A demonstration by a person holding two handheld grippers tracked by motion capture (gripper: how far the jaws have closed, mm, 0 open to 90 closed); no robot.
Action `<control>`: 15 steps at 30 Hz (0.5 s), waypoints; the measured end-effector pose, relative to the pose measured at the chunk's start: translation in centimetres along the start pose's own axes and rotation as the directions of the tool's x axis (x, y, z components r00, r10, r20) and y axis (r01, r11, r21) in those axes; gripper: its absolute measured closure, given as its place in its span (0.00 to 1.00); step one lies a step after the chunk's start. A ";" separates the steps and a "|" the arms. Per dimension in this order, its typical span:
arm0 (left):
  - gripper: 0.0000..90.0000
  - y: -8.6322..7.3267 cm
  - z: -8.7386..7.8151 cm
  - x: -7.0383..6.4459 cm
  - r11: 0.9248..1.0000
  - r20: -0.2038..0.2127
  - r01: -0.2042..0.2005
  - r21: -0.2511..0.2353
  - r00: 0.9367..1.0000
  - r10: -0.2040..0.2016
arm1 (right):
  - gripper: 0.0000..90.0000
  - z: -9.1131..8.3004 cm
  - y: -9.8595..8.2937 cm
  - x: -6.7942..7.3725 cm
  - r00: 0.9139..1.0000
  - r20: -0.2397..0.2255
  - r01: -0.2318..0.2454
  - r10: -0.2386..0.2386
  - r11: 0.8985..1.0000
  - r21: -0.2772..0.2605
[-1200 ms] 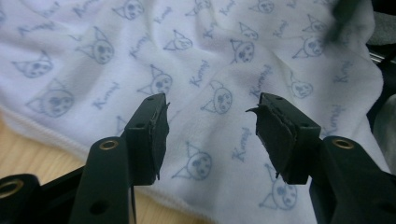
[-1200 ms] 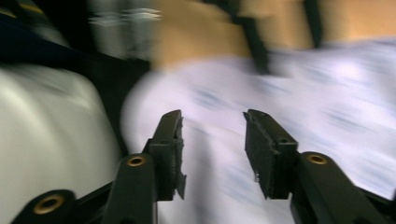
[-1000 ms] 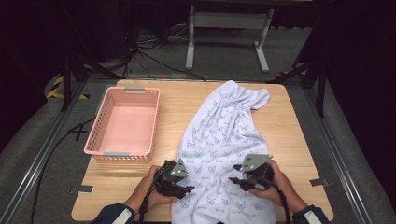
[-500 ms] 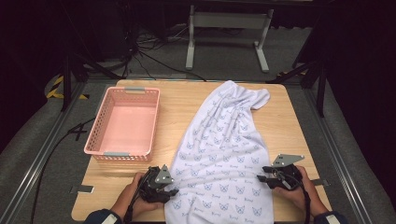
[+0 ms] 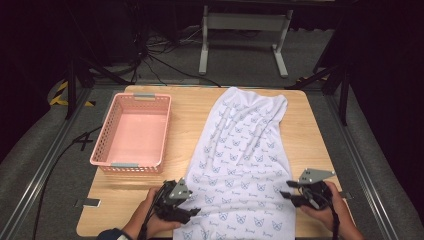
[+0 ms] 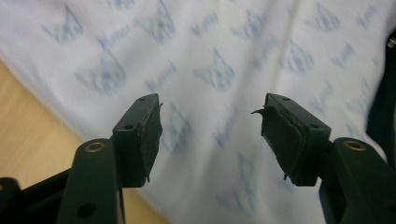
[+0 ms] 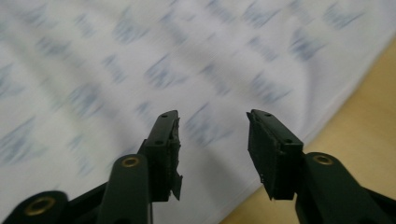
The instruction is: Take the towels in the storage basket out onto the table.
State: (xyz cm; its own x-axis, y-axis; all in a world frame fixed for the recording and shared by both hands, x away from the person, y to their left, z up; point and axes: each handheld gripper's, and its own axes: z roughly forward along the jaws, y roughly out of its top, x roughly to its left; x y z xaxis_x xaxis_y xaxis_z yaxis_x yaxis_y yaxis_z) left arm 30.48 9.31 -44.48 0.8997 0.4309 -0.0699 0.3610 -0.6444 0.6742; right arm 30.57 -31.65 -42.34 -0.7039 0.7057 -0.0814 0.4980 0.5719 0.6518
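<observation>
We hold both grippers, left gripper and right gripper, with fingers open at the cloth's near edges, ready to pinch it.

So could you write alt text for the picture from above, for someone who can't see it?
A long white cloth with a blue print lies flat down a wooden table, and a person's hands hold the left gripper and right gripper at its two near edges, jaws open. An empty pink basket sits on the table to the cloth's left.
</observation>
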 end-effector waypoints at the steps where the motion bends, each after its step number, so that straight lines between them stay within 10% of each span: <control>1: 0.42 0.9 0.8 0.4 1.000 -0.004 0.001 -0.005 1.000 -0.001 | 0.60 0.5 0.6 -0.7 1.000 0.023 -0.006 0.007 1.000 -0.025; 7: 0.36 3.7 3.8 2.4 1.000 -0.060 -0.018 0.023 0.998 0.019 | 0.62 4.7 3.1 -4.6 0.990 0.123 -0.056 0.066 0.994 -0.089; 15: 0.33 3.2 4.8 3.8 0.999 -0.007 0.021 0.050 1.000 -0.020 | 0.66 6.6 2.2 -6.6 0.986 0.102 -0.132 0.135 0.991 -0.037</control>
State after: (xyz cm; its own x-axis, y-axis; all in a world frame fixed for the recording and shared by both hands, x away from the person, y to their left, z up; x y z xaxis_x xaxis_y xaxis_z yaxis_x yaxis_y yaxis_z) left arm 36.24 5.86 -46.12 0.8904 0.4484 -0.0785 0.3914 -0.6663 0.6347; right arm 39.65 -32.30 -45.35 -0.5747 0.8155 -0.0689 0.5676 0.4578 0.6843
